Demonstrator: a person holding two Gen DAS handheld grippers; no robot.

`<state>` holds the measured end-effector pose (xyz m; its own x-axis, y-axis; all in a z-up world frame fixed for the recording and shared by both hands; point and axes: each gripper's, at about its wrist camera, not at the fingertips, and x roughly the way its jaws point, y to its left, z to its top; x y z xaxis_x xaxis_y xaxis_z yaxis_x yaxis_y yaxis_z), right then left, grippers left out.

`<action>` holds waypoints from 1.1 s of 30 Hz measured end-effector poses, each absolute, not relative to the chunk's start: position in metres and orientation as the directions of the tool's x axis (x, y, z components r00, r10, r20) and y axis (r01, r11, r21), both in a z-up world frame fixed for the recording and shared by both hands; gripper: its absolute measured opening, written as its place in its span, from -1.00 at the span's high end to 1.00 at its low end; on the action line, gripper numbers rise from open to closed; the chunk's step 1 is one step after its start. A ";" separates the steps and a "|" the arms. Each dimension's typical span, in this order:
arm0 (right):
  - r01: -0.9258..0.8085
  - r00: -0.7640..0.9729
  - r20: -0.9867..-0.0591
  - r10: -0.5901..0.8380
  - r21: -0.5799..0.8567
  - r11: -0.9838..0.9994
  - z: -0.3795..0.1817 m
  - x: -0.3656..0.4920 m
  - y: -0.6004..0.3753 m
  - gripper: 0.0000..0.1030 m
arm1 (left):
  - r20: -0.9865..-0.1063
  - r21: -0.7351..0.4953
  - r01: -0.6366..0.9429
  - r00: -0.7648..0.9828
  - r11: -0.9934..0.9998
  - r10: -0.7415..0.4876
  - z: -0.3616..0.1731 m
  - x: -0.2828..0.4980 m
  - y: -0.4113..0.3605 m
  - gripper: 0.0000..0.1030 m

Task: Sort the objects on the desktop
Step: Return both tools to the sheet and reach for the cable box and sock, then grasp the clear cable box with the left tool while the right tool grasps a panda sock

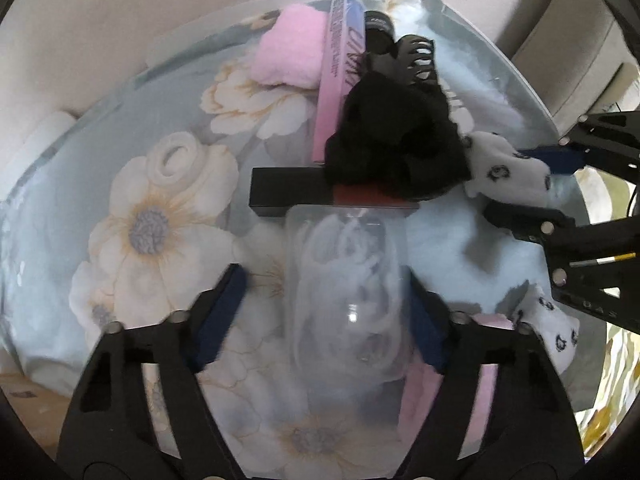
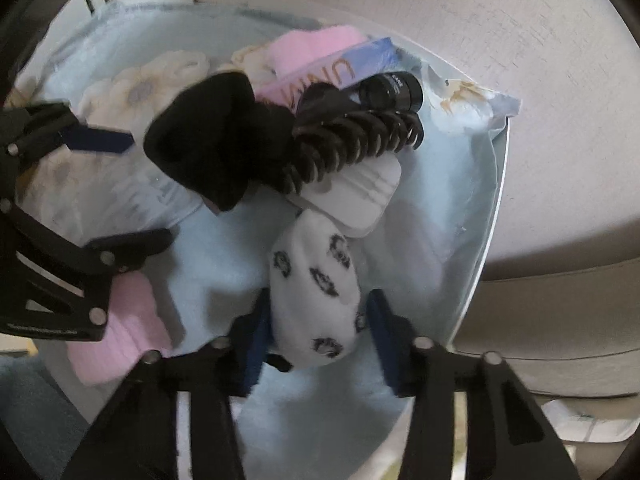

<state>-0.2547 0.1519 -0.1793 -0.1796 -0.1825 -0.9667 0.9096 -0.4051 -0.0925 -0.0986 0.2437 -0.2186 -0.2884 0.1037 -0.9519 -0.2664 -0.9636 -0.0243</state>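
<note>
A clear plastic pouch (image 1: 344,292) with a white cable coiled inside lies on the floral tablecloth (image 1: 152,208). My left gripper (image 1: 324,280) straddles it from above. Its right pad touches the pouch; its left pad stands apart from it, so the gripper is open. To the right, my right gripper (image 2: 319,304) is shut on a white sock with black markings (image 2: 316,292), blue pads pressed on both its sides. The left wrist view shows the same sock (image 1: 508,176) in the right gripper (image 1: 532,188). A second patterned sock (image 1: 556,332) lies nearby.
Piled at the back are a black fluffy cloth (image 1: 396,148), black hair claw (image 2: 352,144), pink box (image 1: 340,72), black bottle (image 2: 392,94), pink fluffy cloth (image 1: 288,48) and black-and-red box (image 1: 320,196). A pink sock (image 2: 120,328) and white case (image 2: 356,196) lie nearby. Table rim (image 2: 492,200) borders a beige seat (image 2: 560,300).
</note>
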 end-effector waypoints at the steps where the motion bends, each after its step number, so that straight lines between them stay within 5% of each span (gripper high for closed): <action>1: 0.909 -0.179 -0.967 -0.183 -0.091 -0.407 -0.179 -0.255 0.153 0.31 | -0.951 -0.025 -0.272 -0.290 -0.962 0.107 -0.217 -0.097 0.244 -0.04; 17: 0.878 -0.175 -0.956 -0.234 -0.044 -0.477 -0.146 -0.257 0.171 0.33 | -0.946 -0.060 -0.282 -0.289 -0.957 0.145 -0.199 -0.089 0.226 0.00; 33: 0.866 -0.177 -0.936 -0.304 -0.001 -0.501 -0.106 -0.230 0.148 0.33 | -0.926 -0.075 -0.279 -0.338 -0.957 0.171 -0.122 -0.046 0.188 0.00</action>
<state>-0.2300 0.1483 -0.1063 -0.1767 -0.3035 -0.9363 0.8657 -0.5006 -0.0011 -0.0456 0.1878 -0.1219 -0.3376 0.1706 -0.9257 -0.2792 -0.9573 -0.0746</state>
